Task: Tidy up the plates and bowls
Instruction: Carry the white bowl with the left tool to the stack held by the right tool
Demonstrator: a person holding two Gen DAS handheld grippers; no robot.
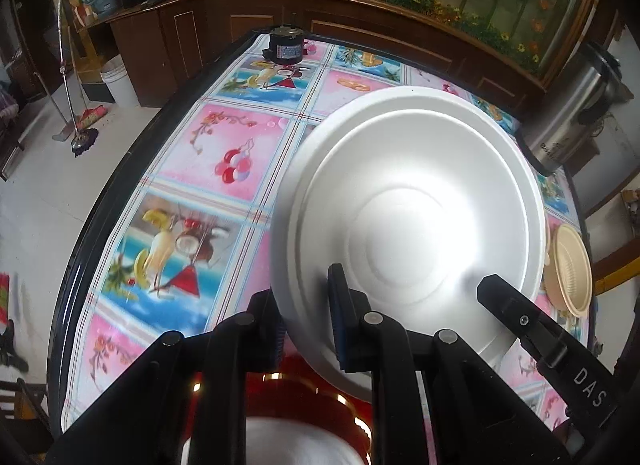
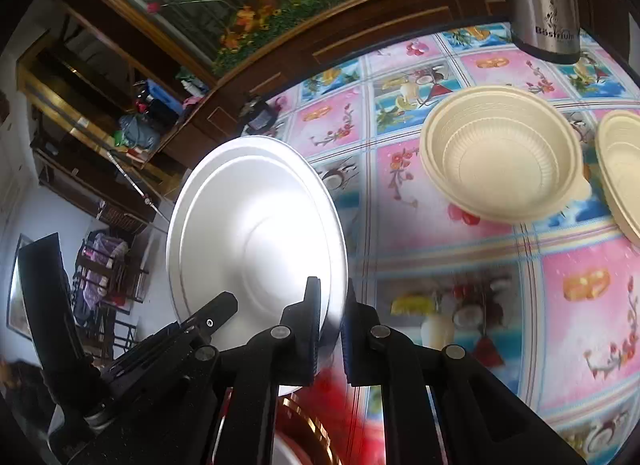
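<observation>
A white foam plate [image 1: 404, 225] hangs tilted above the table, gripped from two sides. My left gripper [image 1: 308, 325] is shut on its near rim, one blue pad on each face. My right gripper [image 2: 332, 329] is shut on the same plate [image 2: 256, 233] at another part of the rim, and one of its fingers [image 1: 504, 297] shows in the left wrist view. Below the plate lies a red dish with gold trim [image 1: 280, 385], with something white in it. Two beige ribbed bowls [image 2: 500, 161] [image 2: 624, 173] stand on the table to the right.
The table wears a pink and blue picture cloth [image 1: 224, 145]. A steel kettle [image 2: 544, 5] stands at its far right edge and a small black device [image 1: 286, 47] at the far end. Wooden cabinets run behind; a bucket [image 1: 118, 85] and mops stand on the floor to the left.
</observation>
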